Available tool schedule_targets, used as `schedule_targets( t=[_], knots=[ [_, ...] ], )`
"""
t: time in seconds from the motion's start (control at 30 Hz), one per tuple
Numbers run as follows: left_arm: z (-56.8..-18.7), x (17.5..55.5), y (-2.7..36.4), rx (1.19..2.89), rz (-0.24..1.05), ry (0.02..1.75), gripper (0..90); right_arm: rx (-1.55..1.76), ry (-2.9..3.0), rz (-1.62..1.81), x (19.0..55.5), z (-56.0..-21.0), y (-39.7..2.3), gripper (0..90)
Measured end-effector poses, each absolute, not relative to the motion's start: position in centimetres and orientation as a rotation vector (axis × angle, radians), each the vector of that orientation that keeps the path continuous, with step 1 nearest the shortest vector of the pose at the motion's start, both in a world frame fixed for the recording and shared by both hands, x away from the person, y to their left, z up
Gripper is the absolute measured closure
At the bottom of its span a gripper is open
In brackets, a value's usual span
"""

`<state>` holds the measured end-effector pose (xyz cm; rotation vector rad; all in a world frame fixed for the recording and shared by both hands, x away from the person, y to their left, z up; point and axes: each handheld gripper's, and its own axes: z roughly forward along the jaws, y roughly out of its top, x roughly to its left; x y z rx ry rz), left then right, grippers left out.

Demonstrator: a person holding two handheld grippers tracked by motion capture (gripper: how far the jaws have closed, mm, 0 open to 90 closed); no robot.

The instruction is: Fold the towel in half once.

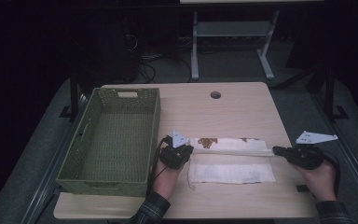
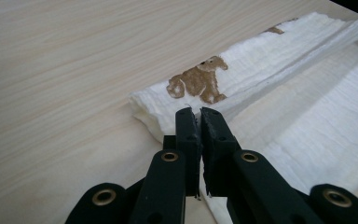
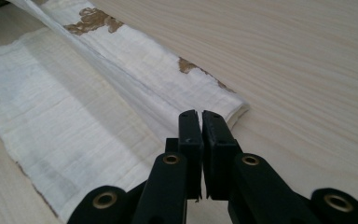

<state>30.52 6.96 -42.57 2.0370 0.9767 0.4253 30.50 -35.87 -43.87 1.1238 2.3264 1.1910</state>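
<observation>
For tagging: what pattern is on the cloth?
White cloth with a brown bear-like print, clearest in the left gripper view.

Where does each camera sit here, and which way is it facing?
High view: above the person's side, looking forward and down on the table, basket and cloth; forearms and both hand-held grippers show.
Left gripper view: rides the left hand-held gripper, looking along its shut jaws at the cloth's printed end.
Right gripper view: rides the right hand-held gripper, looking at the cloth's other end.
Shared: both gripper views show the lifted cloth edge.
</observation>
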Motion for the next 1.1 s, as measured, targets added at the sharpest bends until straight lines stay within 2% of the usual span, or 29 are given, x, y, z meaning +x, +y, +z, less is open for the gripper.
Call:
schedule_targets(
  t=[0.5,1.1],
  knots=[
    [-42.7,27.5,6.8,2.079,0.41,0.941,86.0,1.093,2.352,1.191,27.1,-44.0,-36.2,86.6],
    [-43.5,25.4,6.9,2.133,0.374,0.936,86.0,1.079,2.421,1.157,25.1,-45.2,-35.9,86.6]
  ],
)
